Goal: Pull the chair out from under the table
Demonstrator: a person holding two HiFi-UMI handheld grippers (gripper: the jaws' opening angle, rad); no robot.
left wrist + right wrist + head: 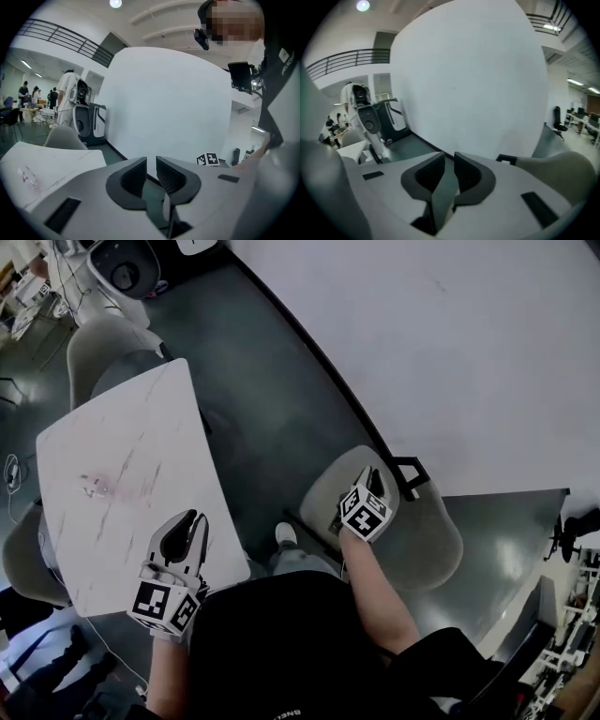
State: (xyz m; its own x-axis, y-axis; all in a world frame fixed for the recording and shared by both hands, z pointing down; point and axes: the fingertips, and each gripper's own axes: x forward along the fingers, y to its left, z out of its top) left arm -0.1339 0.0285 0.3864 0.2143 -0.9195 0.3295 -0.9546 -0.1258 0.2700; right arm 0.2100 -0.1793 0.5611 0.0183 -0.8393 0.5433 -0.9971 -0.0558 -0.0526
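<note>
This is an open lab hall — mezzanine railing point(61, 35), cluttered workbenches point(35, 111), white partition point(164, 103).

The desk point(122, 484) offers a wide flat top to pass over, broken only by a small pale smudge point(94, 486) toward its left. Right of the desk runs a strip of dark floor point(253, 381), open in its far part. Nearer, the person's shoe point(286, 535) stands in it. Past that strip the chair point(412, 531) blocks the way, close against the white wall point(450, 352). A second chair point(103, 348) closes the desk's far end and a third point(19, 563) its left side.
</note>
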